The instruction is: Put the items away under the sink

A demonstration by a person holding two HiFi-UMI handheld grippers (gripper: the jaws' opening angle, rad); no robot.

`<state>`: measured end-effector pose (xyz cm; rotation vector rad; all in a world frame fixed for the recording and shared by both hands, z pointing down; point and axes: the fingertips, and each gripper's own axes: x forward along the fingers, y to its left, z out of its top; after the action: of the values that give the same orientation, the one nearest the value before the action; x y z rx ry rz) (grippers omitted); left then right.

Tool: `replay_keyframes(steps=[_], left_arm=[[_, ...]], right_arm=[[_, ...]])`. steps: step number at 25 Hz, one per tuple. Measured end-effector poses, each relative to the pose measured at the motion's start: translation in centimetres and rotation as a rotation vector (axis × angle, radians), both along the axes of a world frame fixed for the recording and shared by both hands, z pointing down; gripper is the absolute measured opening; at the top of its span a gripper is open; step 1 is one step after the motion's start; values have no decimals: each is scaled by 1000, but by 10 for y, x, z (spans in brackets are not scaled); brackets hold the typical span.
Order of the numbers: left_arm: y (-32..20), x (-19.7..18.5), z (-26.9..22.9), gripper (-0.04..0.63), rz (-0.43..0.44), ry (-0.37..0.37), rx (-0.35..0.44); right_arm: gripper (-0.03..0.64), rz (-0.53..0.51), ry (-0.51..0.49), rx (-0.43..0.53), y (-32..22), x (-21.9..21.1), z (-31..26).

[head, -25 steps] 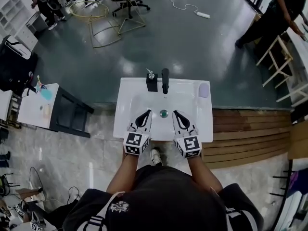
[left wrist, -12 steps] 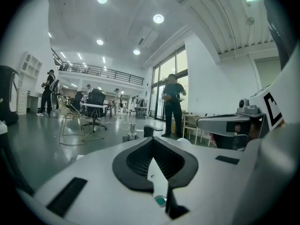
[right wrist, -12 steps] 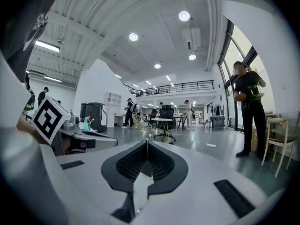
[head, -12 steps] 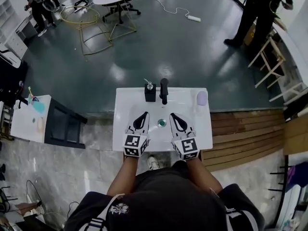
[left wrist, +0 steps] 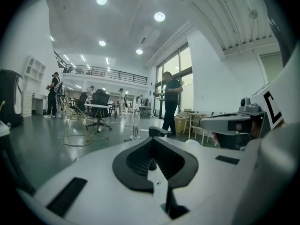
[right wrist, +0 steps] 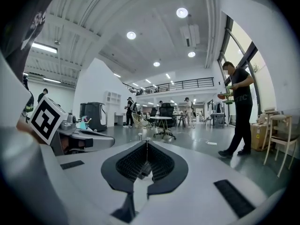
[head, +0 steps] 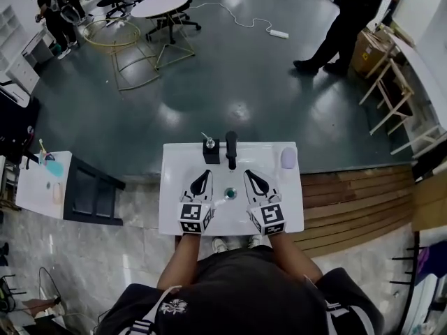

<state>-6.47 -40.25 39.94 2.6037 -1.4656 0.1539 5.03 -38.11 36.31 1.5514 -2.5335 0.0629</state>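
Black boxy soap dispenser [head: 210,150] with a silver pump stands on the back rim of the white rectangular sink [head: 174,169], just left of the black upright tap [head: 231,149]. A pale lilac oval piece [head: 288,158] lies alone at the back right corner. Both items sit on top of the sink, apart from each other and from the grippers. Nearest the person, the left gripper [head: 206,174] and the right gripper [head: 248,174] are over the front half of the basin. One is on each side of the round greenish drain [head: 230,193], and both point toward the tap. Whether they touch the porcelain cannot be told. In the left gripper view the left gripper [left wrist: 153,142] has its dark ribbed pads pressed tip to tip with nothing between them. The right gripper [right wrist: 146,144] is likewise clenched and empty in its own view. Pale shoes [head: 220,244] show below the sink's front edge. To the left stand a black-framed cabinet [head: 92,190] and a small white table [head: 38,187] carrying a teal cup [head: 54,167]. To the right lies brown wooden decking [head: 349,201]. Beyond the sink the dark glossy floor [head: 237,82] is open up to a white power strip [head: 278,33]. Further off are a gold wire chair [head: 115,37], a round white table [head: 162,5] and a person in black [head: 346,19] standing at the far right.
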Motion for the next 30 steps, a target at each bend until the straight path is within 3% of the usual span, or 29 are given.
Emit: replay_keyframes(steps=[6,14,21,25,30], left_arm=[[-20,13,5,5,-19,8,-5],[-44,13,22,14,-108,-25,-38],[-60,11,44,157,-169,-56,-61],[-74,9,61,271,-214,-86,-83],[-89,13,74,334,-226,-89,-97]], right_arm=[[23,-34,3,-16,-21,12,10],[23,-77,-13,-74,-34,15,29],[23,-93,-21,-121,-31,19,50],[23,-95,-29,-138,-31,21,59],[23,-103,-31,-169,-28,25,73]])
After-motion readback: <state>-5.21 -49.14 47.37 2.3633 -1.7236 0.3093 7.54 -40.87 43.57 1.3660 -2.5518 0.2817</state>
